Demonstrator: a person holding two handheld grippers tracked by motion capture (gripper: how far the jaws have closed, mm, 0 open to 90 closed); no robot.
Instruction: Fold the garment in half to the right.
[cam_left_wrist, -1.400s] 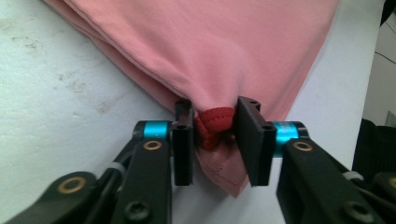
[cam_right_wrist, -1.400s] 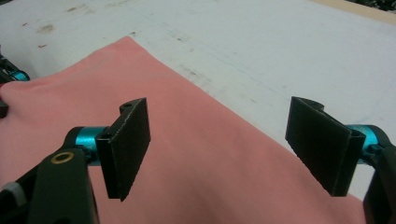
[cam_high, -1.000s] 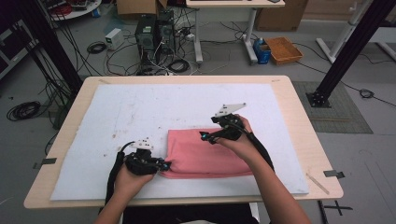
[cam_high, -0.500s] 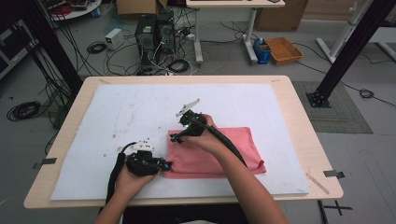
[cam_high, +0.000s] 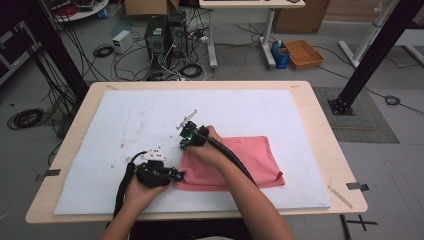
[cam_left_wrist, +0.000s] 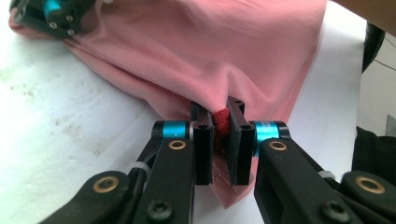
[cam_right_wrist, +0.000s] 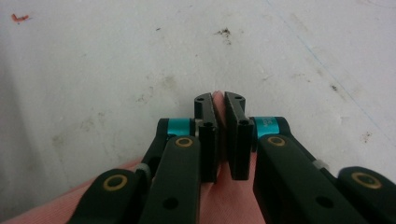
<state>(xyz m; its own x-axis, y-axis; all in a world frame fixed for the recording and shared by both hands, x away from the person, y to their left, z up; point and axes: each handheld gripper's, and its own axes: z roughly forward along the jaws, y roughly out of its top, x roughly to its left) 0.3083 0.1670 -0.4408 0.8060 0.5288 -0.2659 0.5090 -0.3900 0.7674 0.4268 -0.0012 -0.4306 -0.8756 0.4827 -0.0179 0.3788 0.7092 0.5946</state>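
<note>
Lying on the white mat (cam_high: 250, 115) toward the near edge of the surface (cam_high: 320, 130), the pink cloth (cam_high: 250, 160) sits folded, its left portion doubled over. The left gripper (cam_left_wrist: 218, 135) has its jaws clamped on the cloth's near-left corner, fabric bunched between them. The right gripper (cam_right_wrist: 219, 119) pinches the cloth's far-left edge, a thin strip of pink showing between its nearly closed jaws above the stained mat. Beyond the surface, cables and computer towers (cam_high: 167, 35) sit on the floor.

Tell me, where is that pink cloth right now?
In the high view the cloth lies on the white mat, near the table's front edge, right of centre, its left edge pinched by both hand-held grippers.
</note>
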